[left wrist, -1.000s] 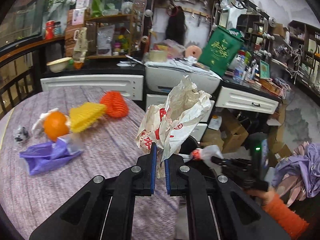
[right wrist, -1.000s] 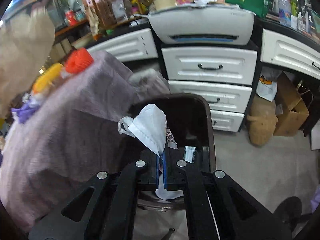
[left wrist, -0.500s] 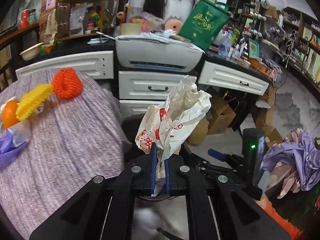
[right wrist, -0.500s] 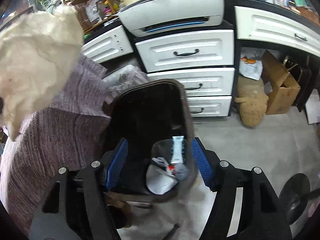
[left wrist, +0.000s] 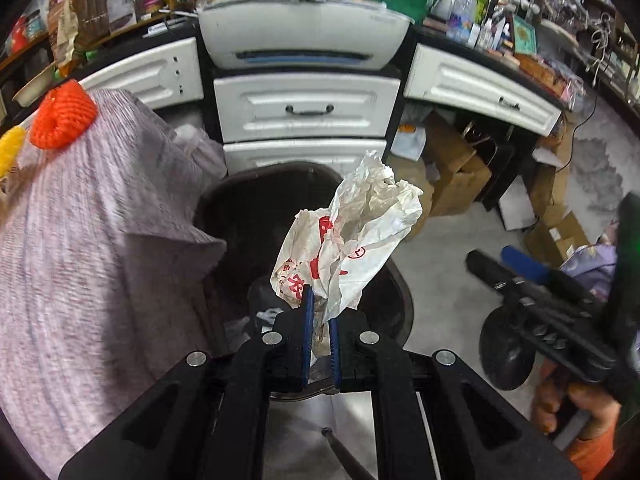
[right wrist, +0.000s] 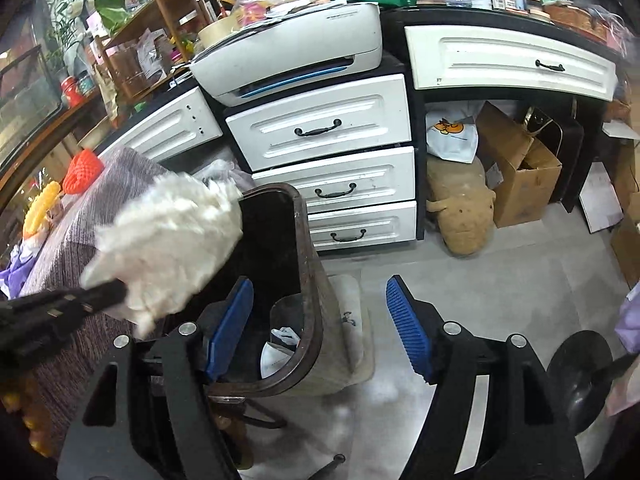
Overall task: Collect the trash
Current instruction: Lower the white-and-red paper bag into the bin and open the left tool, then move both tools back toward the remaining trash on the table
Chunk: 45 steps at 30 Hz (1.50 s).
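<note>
reading from the left of the scene: a surface [left wrist: 92,264] draped in grey-purple cloth carries more litter, an orange foam net [left wrist: 63,115] and a yellow foam net [left wrist: 10,148] near its far edge, both well apart from either tool. just beside the cloth's drooping corner stands the dark trash bin [left wrist: 256,216], its mouth open upward.

the left gripper [left wrist: 320,324] has its jaws all but closed, pinching the lower end of a crumpled white wrapper [left wrist: 352,236] with red print. the wrapper's long axis runs up and away from the jaws, tilted toward the right, and in the left wrist view its bulk hangs over the bin's opening. so the thing to be dropped lies straight ahead of these jaws and the bin below them; by my judgement a release here would send it in, though the far rim looks close to the wrapper's tip.

further right, the right gripper [right wrist: 320,328] is off to the bin's side, jaws opening wide with nothing held; only the bin's near wall [right wrist: 316,320] stands between them. scraps [right wrist: 280,344] lie inside.

the left hand is plainly the one placed for the drop.
</note>
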### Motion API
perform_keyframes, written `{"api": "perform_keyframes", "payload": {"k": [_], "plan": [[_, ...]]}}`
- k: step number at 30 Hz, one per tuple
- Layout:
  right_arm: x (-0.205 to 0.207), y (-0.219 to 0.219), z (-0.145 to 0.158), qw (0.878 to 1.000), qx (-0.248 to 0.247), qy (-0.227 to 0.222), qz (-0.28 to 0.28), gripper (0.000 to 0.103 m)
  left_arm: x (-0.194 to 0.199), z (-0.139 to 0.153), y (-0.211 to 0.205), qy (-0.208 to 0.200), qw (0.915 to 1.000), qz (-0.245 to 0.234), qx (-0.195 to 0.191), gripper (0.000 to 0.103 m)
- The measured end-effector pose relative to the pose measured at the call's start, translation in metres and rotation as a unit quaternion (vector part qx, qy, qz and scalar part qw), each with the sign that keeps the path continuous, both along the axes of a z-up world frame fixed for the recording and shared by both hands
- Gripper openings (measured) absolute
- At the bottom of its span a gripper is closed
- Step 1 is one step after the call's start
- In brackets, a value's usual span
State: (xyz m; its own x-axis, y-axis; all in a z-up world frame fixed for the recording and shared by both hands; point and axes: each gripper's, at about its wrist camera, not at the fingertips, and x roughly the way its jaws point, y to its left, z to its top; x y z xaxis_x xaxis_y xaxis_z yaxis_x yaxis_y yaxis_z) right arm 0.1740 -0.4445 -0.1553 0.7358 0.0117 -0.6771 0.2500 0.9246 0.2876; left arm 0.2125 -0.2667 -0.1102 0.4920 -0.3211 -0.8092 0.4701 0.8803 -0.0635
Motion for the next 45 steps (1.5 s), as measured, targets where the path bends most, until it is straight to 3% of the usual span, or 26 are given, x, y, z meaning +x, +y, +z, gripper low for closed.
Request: {"api": "perform_keyframes", "payload": {"k": [6, 9, 11, 16, 20, 27, 33, 40, 45], "plan": [[-0.001, -0.001, 0.000, 1.000, 0.007, 0.001, 0.000, 0.069, 0.013, -0.024, -0.007, 0.050, 0.9985, 0.014, 0.018, 0.012], [-0.001, -0.003, -0.001, 1.000, 0.008, 0.002, -0.002, 0.069, 0.014, -0.030, -0.012, 0.059, 0.9976, 0.012, 0.034, 0.030], [-0.001, -0.005, -0.001, 1.000, 0.011, 0.000, -0.006, 0.069, 0.012, -0.032, -0.012, 0.063, 0.9975, 0.010, 0.031, 0.053], [-0.003, -0.015, -0.001, 1.000, 0.018, 0.000, -0.021, 0.069, 0.004, -0.031, -0.013, 0.071, 0.9973, 0.000, 0.021, 0.067], [-0.005, -0.022, -0.001, 0.999, 0.026, -0.001, -0.029, 0.070, -0.007, -0.021, -0.012, 0.068, 0.9975, -0.015, 0.006, 0.069], [-0.008, -0.020, 0.003, 0.999, 0.024, -0.005, -0.030, 0.073, -0.039, 0.020, 0.004, 0.047, 0.9961, -0.047, -0.058, 0.072], [-0.006, -0.003, 0.020, 1.000, 0.013, -0.021, -0.002, 0.073, -0.068, 0.063, 0.030, -0.017, 0.9943, -0.053, -0.091, 0.079], [-0.003, 0.040, 0.054, 0.997, 0.003, -0.057, 0.054, 0.073, -0.084, 0.097, 0.073, -0.061, 0.9905, -0.039, -0.117, 0.080], [0.003, 0.079, 0.076, 0.992, -0.014, -0.075, 0.105, 0.073, -0.086, 0.112, 0.118, -0.081, 0.9884, 0.009, -0.128, 0.080]]}}
